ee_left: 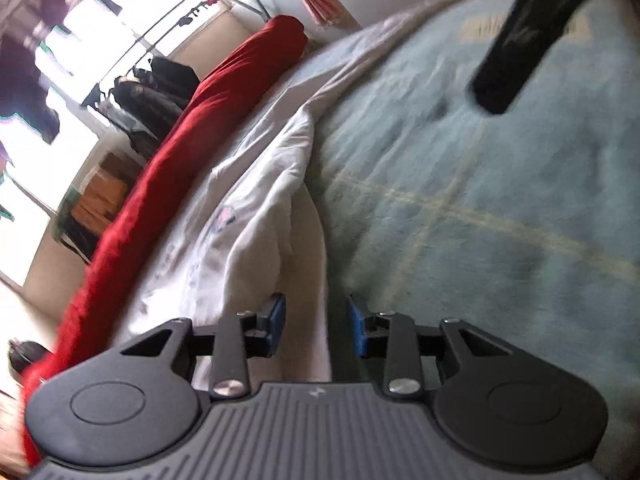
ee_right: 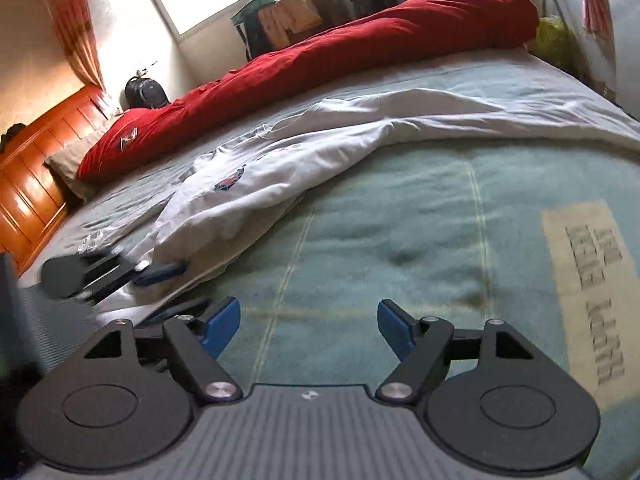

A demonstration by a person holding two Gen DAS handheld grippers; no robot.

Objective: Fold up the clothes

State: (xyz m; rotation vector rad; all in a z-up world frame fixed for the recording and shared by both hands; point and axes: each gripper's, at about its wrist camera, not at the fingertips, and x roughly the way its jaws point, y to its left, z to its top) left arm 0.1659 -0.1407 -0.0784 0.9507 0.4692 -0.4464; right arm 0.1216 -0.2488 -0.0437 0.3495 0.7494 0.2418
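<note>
The near part of the green blanket (ee_right: pixel 400 216) is flat and bare, with lots of room. The right gripper (ee_right: pixel 308 326) hangs over it, jaws spread wide and holding nothing. The left gripper (ee_left: pixel 316 326) sits at the near edge of the white garment (ee_right: pixel 280 172), jaws open a little with nothing between them. A long red quilt (ee_right: pixel 340 60) lies along the far side of the bed. A wooden headboard (ee_right: pixel 36 184) stands at the left. The white garment lies crumpled across the middle, with a small badge on it.
</note>
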